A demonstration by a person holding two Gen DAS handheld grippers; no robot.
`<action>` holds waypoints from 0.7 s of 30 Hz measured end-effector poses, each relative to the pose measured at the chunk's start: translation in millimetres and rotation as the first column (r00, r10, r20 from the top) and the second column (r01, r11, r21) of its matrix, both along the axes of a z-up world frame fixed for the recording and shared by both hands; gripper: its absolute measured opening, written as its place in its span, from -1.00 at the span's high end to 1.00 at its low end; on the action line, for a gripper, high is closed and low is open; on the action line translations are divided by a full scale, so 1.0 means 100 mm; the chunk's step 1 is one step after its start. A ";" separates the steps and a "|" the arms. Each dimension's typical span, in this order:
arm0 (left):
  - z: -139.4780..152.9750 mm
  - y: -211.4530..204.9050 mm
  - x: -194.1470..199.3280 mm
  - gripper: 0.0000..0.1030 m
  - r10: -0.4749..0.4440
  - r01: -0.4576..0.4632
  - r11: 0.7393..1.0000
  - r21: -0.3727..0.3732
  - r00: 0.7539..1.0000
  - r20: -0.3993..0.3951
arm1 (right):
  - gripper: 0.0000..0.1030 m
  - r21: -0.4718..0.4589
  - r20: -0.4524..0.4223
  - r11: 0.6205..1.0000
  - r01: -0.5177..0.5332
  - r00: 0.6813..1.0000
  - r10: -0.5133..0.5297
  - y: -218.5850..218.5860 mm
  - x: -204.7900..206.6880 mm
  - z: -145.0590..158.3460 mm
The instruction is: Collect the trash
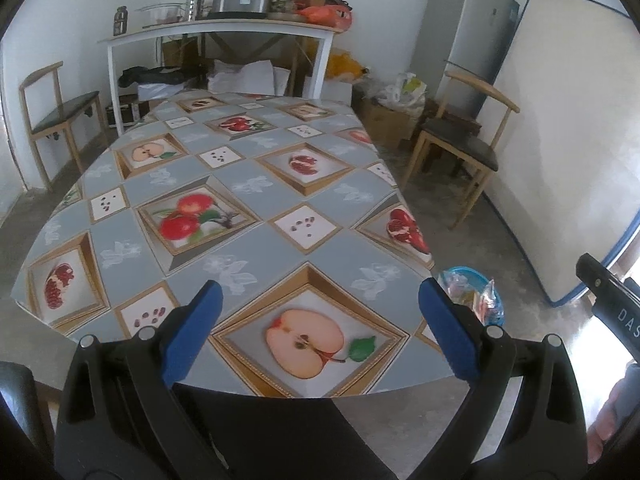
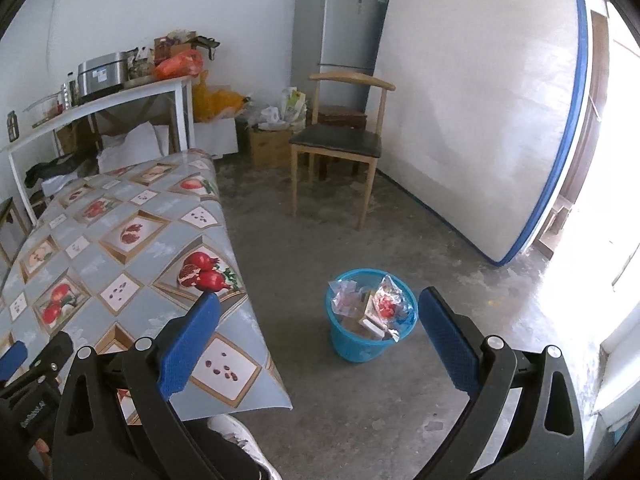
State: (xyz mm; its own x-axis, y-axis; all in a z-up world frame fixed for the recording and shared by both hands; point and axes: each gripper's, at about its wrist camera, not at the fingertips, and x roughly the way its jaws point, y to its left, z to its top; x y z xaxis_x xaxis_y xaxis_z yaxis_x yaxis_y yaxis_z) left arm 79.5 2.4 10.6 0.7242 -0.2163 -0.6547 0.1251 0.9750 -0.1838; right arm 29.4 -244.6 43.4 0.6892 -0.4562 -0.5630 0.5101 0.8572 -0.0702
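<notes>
Both empty: left gripper [image 1: 320, 300] spread wide over bench [image 1: 248, 200], right gripper [image 2: 320, 312] spread wide above floor near blue bin [image 2: 362, 344]. Trash [image 2: 380, 306] piled in bin, just beside bench corner; no loose trash spotted on bench. Probably near done. Scan floor for leftovers, approach low, pinch wrapper centre, drop over bin
</notes>
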 end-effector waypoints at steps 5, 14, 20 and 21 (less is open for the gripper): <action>0.05 -0.04 -0.06 -0.83 -0.005 0.005 1.000 0.011 1.000 0.015 | -0.87 -0.047 0.053 0.999 -0.003 0.999 0.006 -0.04 -0.15 -0.05; 0.03 -0.07 -0.40 -0.83 0.036 -0.036 0.998 0.053 0.999 0.005 | -0.87 -0.118 0.049 0.991 -0.058 0.997 0.064 0.12 -0.53 -0.27; -0.06 -0.22 -0.58 -0.83 0.017 -0.014 0.995 0.100 0.999 -0.032 | -0.87 -0.083 0.010 0.996 -0.045 0.999 0.046 0.10 -0.76 -0.53; -0.08 -0.27 -0.60 -0.83 0.002 0.002 0.994 0.108 0.999 -0.040 | -0.87 -0.074 0.001 0.996 -0.040 0.999 0.040 0.07 -0.79 -0.57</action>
